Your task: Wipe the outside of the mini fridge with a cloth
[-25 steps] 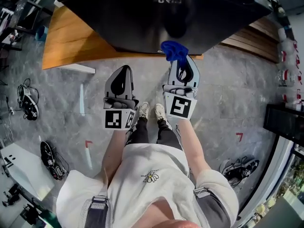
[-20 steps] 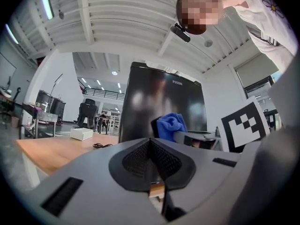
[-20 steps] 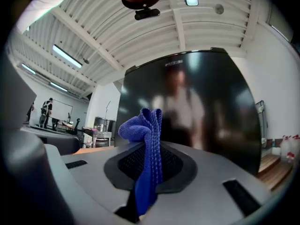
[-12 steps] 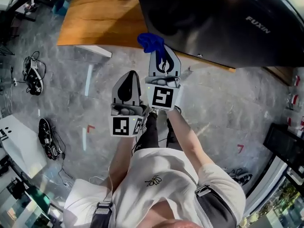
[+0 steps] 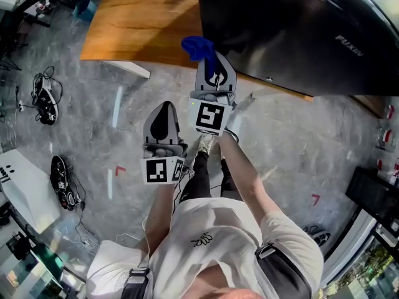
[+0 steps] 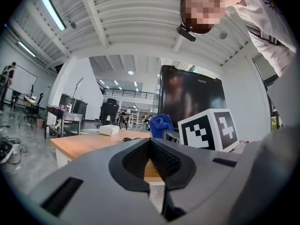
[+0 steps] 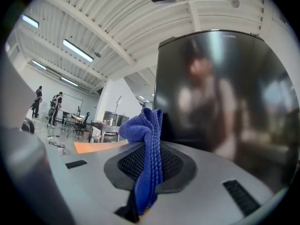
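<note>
A: Starting big, what fills the view?
B: A black mini fridge [image 5: 293, 36] standing on a wooden tabletop [image 5: 137, 23], with grey floor [image 5: 299, 142] below.
A: Grippers?
B: Right gripper [image 5: 211, 60], fingers clamped on a blue cloth [image 5: 198, 47], is held beside the fridge's corner; contact unclear. Left gripper [image 5: 164, 108] sits lower, fingers closed on nothing. Tangled cables [image 5: 43, 98] lie on the floor, well apart.

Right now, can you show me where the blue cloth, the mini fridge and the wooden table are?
blue cloth [image 7: 143, 125]: right gripper view, on its bunched top above the jaws.
mini fridge [image 7: 220, 93]: right gripper view, on its dark shiny face.
wooden table [image 5: 140, 23]: head view, on the bare top.
</note>
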### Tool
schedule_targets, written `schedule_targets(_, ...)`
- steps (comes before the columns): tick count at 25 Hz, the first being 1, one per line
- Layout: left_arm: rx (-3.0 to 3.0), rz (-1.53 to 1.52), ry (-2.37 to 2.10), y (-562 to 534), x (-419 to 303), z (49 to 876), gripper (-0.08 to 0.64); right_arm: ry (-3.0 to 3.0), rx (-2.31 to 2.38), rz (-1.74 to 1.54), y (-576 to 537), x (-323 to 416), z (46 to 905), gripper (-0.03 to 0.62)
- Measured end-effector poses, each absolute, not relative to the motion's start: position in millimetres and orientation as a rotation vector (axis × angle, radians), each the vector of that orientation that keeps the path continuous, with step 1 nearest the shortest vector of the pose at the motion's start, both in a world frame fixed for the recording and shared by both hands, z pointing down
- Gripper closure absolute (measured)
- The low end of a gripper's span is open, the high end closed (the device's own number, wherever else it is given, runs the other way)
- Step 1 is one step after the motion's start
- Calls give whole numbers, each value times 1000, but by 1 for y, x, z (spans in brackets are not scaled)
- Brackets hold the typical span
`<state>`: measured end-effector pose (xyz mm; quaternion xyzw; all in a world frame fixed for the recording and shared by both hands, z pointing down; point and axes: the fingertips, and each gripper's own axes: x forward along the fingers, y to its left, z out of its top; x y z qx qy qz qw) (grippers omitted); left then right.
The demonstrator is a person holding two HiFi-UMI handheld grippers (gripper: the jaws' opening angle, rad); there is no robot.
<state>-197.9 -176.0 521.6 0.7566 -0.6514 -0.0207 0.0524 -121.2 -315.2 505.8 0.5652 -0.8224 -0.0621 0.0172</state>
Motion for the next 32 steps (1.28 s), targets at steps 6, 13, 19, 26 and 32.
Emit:
schedule_targets(6, 2340, -46, -1951, -181, -181, 522, 555, -2526, 1771, -329, -308, -94, 496, 531)
schedule_targets(13, 2424, -55, -1858, -189, -131, 516, 555, -2498, 1957, -261, -293, -23, 484, 531)
schedule_targets(19, 2500, -39, -1750, -189, -83, 519, 555, -2400, 2081, -255, -278, 47, 484, 531)
schedule_targets(26, 2595, -25, -1617, -192, -26, 518, 555, -2207, 2230, -308, -264, 133, 484, 531)
schedule_targets(32, 2656, -18, -1516, -203, 18, 521, 555, -2014, 2361, -266, -264, 213, 491, 531)
